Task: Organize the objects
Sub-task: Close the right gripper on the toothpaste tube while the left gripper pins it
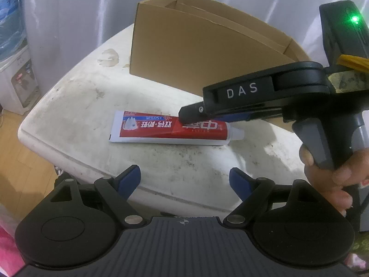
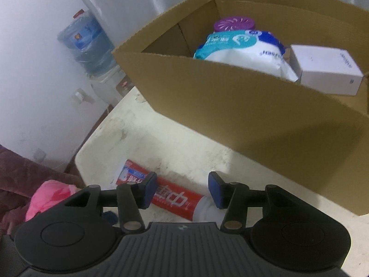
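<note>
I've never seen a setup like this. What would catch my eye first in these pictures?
Probably the red and white toothpaste tube lying flat on the stained white table, with the right claw poised over it, jaws apart and not gripping. Behind it stands an open cardboard box already holding a white and teal soft pack, a small white carton and a purple lid. The left claw hangs open nearer the table's front edge.

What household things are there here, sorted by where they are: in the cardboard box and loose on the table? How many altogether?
In the brown cardboard box: 3 (round purple air freshener, white-and-teal soft plastic pack, small white carton)
Loose on the stained white table: 1 (red-and-white toothpaste tube)
Total: 4
</note>
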Motion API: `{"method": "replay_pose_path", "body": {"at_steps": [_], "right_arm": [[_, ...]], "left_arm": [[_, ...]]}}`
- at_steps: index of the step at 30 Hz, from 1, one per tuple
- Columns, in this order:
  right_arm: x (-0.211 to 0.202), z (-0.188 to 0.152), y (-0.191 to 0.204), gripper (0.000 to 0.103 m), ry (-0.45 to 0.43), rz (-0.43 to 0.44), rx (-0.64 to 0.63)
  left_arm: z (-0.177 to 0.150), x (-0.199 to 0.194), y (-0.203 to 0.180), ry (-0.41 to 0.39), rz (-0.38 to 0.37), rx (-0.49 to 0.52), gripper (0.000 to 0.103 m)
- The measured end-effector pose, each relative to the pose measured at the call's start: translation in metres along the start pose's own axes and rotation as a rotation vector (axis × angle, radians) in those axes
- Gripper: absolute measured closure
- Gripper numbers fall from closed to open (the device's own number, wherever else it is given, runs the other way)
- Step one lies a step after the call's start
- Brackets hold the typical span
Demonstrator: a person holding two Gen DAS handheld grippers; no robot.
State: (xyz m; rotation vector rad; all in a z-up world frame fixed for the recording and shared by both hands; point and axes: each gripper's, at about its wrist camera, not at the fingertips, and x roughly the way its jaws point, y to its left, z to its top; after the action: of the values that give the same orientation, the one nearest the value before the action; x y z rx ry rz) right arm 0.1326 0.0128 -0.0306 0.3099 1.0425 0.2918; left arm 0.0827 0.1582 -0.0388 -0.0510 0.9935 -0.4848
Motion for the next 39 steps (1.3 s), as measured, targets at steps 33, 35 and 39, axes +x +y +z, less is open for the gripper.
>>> {"method": "replay_pose_path", "body": {"at_steps": [33,35,39], "right_arm": [[-0.026,-0.050,-0.015,0.073,0.037,0.156,0.139],[-0.028,-0.054,-0.016,0.073,0.046,0.168,0.150],[-0.030,-0.060,-0.020,0.073,0.070,0.203,0.189]], "left_arm": [[-0.012,-0.017,-0.021,0.037,-0.096,0.018,0.018],[-0.013,-0.016,-0.023,0.043,-0.107,0.015,0.018],[-0.012,-0.012,-0.026,0.055,-0.114,0.020,0.025]]}}
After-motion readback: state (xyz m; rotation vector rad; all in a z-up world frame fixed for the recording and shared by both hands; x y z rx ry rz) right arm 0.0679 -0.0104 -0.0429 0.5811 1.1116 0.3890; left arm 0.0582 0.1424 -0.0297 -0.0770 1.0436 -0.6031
